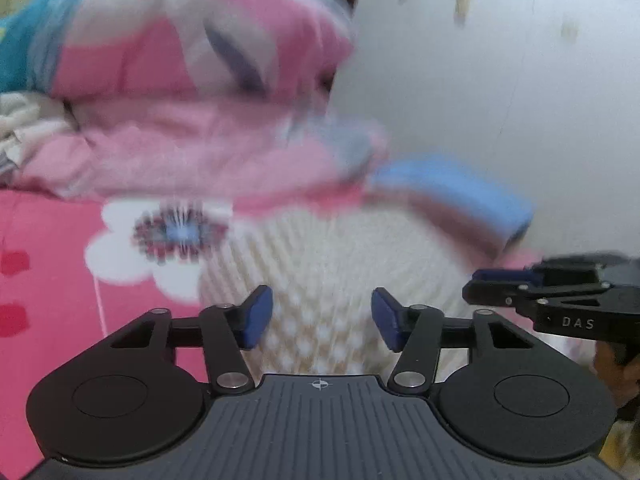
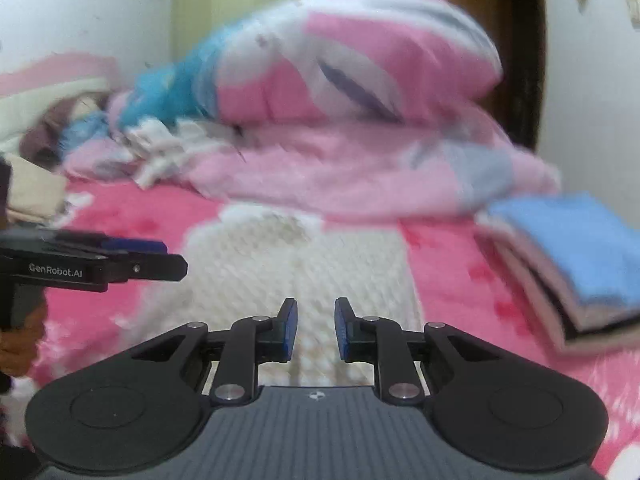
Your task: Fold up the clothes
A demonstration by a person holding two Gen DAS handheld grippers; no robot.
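A white knitted garment [image 1: 320, 264] [image 2: 304, 256] lies flat on the pink bed cover, straight ahead of both grippers. My left gripper [image 1: 320, 318] is wide open just above its near edge, with nothing between the blue pads [image 1: 256, 316]. My right gripper [image 2: 316, 328] is open with a narrower gap, also empty, over the garment's near edge. Each gripper shows side-on in the other's view: the right gripper [image 1: 476, 286] at the right edge, the left gripper [image 2: 172, 260] at the left edge. Both views are blurred.
A folded stack with a blue top [image 2: 580, 248] [image 1: 460, 192] sits on the bed to the right. Pink and white bedding [image 2: 360, 80] [image 1: 200, 60] is heaped behind the garment. Crumpled clothes [image 2: 160, 140] lie at the back left. A white wall [image 1: 500, 80] stands to the right.
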